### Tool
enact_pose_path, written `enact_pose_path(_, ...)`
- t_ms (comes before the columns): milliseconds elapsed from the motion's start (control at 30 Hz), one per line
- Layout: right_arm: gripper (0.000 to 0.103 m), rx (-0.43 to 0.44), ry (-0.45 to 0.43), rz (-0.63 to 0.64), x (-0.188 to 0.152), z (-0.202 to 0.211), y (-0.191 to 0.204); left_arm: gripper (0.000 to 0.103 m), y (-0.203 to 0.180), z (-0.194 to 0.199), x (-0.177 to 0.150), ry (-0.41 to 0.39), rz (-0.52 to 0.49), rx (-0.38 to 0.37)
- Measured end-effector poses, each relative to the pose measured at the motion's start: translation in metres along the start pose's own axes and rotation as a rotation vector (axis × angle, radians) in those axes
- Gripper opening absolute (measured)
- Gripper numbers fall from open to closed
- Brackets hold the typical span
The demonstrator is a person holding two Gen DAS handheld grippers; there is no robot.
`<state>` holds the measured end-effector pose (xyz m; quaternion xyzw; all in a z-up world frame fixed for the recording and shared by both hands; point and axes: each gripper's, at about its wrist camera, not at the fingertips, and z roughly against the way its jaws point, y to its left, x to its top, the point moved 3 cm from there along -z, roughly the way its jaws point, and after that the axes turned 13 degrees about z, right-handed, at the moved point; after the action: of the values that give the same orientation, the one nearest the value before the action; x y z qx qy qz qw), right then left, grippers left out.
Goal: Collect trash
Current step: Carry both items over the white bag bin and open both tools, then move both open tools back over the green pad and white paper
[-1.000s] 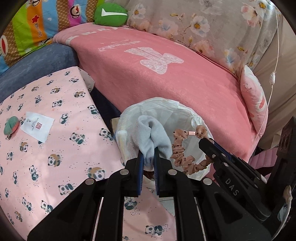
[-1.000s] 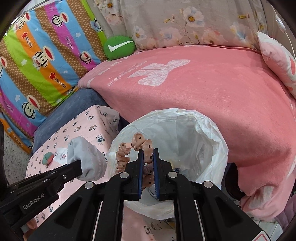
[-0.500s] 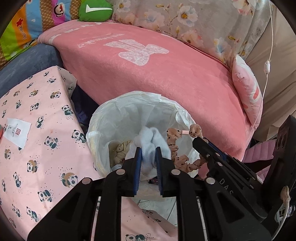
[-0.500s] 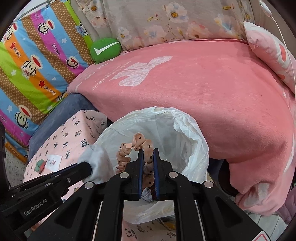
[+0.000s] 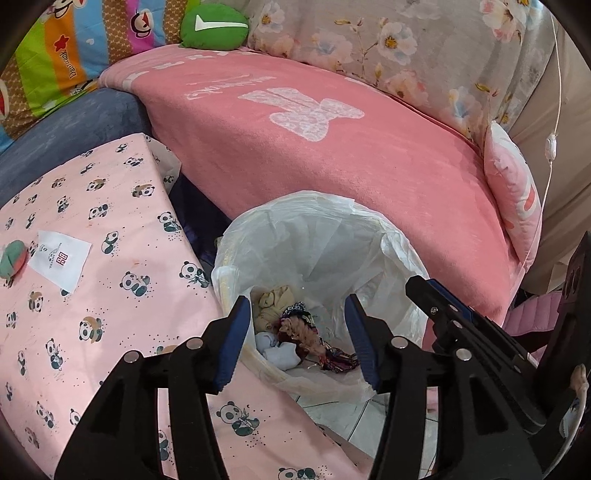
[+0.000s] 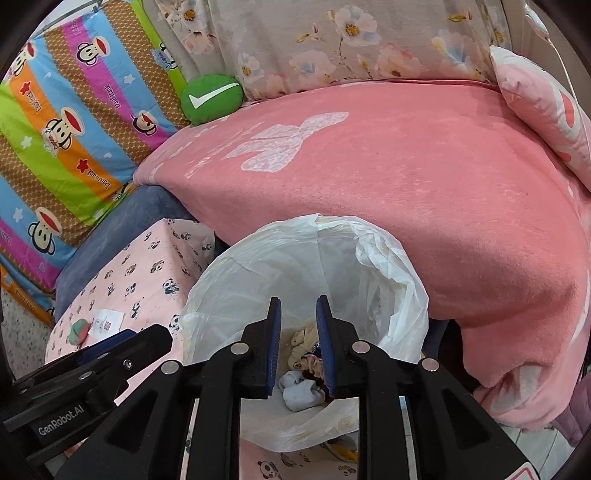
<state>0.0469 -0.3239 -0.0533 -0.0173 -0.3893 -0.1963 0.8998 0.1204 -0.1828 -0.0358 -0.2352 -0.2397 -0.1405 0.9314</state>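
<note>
A bin lined with a white plastic bag (image 5: 317, 201) (image 6: 258, 266) stands between the pink sofa and the panda-print surface. At its bottom lie a pale grey sock (image 5: 277, 352) (image 6: 300, 393), a peach frilly hair tie (image 5: 297, 330) (image 6: 314, 363) and a beige cloth (image 5: 271, 306). My left gripper (image 5: 295, 314) hovers over the bin's near rim, its jaws opening with nothing between them. My right gripper (image 6: 298, 310) hangs above the bin mouth, jaws opening and also empty. Each gripper shows in the other's view: the right gripper (image 5: 423, 287), the left gripper (image 6: 153, 338).
The panda-print pink surface (image 5: 110, 314) at left carries a white tag (image 5: 61, 258) and a small green-and-pink ball (image 5: 13, 258). A pink blanket (image 5: 332, 147) covers the sofa behind the bin, with a green cushion (image 5: 214, 24) and a pink pillow (image 5: 513, 195). Tiled floor shows below the bin.
The left jaws parted and the grey sock dropped into the bin. The right jaws parted and the hair tie fell in beside it. Both grippers stayed over the bin.
</note>
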Motion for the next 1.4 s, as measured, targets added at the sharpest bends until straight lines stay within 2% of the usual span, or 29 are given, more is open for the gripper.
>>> enact_pose_path(267, 0.022, 0.012, 0.009, 0.04, 0.0, 0.0, 0.022, 0.05, 0.022, 0.009, 0.0, -0.011, 0.038, 0.013)
enact_pose_path(367, 0.027, 0.015, 0.008, 0.055, 0.0, 0.002, 0.031, 0.05, 0.032, 0.014, 0.0, -0.018, 0.054, 0.019)
enact_pose_path(700, 0.027, 0.041, 0.013, 0.129, 0.002, 0.004, 0.071, 0.05, 0.074, 0.031, 0.0, -0.039, 0.131, 0.042)
enact_pose_path(1400, 0.027, 0.128, 0.037, 0.307, -0.005, 0.001, 0.182, 0.051, 0.201, 0.083, 0.0, -0.121, 0.344, 0.132)
